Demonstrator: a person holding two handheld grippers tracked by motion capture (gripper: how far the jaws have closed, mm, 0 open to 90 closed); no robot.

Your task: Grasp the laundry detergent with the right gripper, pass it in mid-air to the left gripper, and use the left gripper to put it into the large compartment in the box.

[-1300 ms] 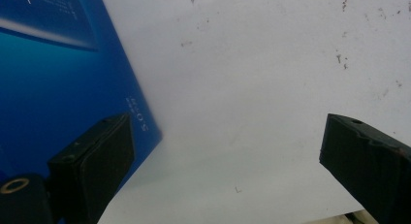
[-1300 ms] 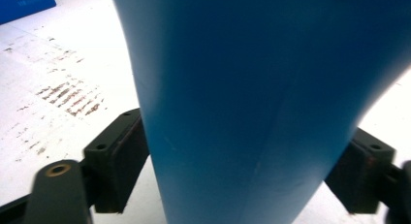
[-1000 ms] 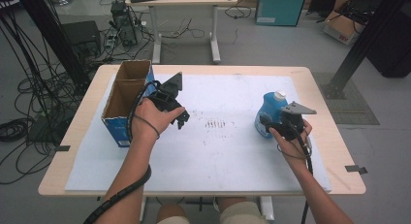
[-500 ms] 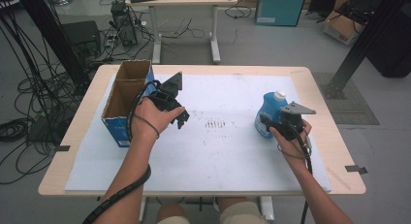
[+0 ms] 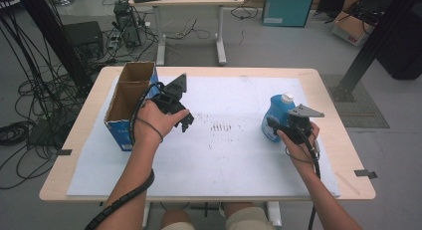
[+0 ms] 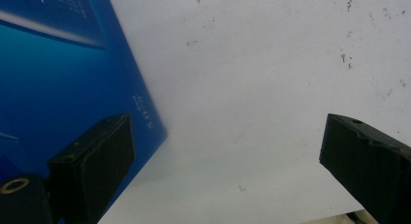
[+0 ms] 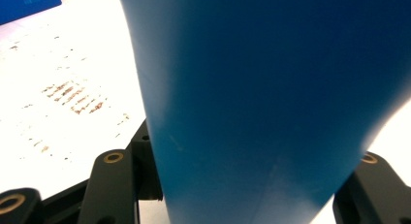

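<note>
Gripping the blue bottle [image 5: 275, 115] is what the right gripper [image 5: 278, 128] looks to be doing, center-right of the high view. In the right gripper view the bottle's blue wall [image 7: 271, 103] sits squarely between both jaws, so I'd call it closed on the body, low down, probably to keep the white cap up and the bottle upright while it's handled.

The left gripper [image 5: 185, 121] is another story: jaws spread wide with nothing between them, just white sheet [image 6: 252, 88] showing in the gap. It hangs left of center in the high view, right beside the open cardboard box [image 5: 130, 98], whose blue side [image 6: 58, 78] fills the left of the left gripper view. My guess is it's parked there to steady the box or wait for a handoff.

Bottle and box stand well apart on the counter [image 5: 326, 78], with a patch of dark smudges [image 5: 221, 126] between them.
</note>
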